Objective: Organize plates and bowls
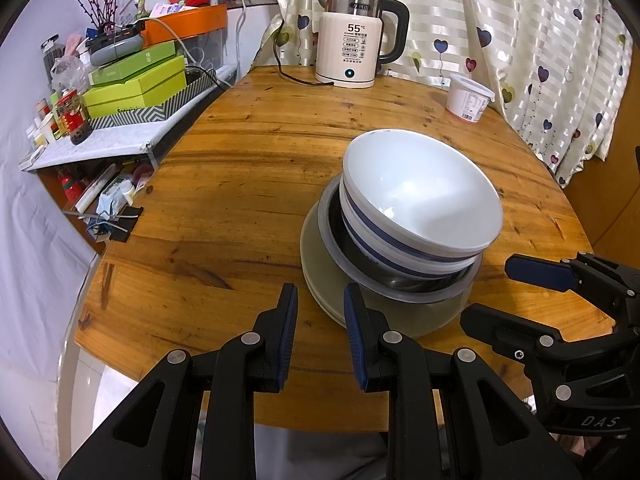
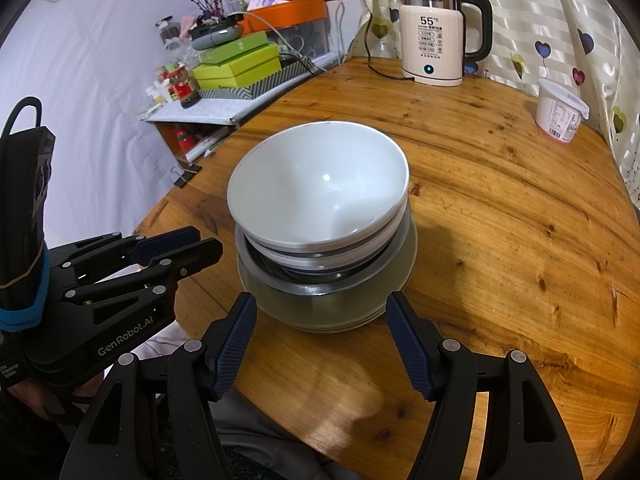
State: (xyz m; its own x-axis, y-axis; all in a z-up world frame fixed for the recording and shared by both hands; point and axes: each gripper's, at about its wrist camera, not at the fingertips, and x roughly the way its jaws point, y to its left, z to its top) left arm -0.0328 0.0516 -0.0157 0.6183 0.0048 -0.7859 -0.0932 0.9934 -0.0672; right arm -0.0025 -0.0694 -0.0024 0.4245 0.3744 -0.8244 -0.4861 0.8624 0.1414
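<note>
Both wrist views look down, close, at the stacked bowls (image 1: 420, 200).

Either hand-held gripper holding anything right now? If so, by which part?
Nothing held. The left hand-held gripper and right hand-held gripper both stand open and empty, just short of the stack of bowls and plates on the table.

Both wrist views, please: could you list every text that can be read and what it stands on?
"55°C": on the kettle front.
"GenRobot.AI": on the left gripper body, right wrist view.
"DAS": on the right gripper body, left wrist view.
Kettle button labels, white tub label, green boxes: too small to read.
</note>
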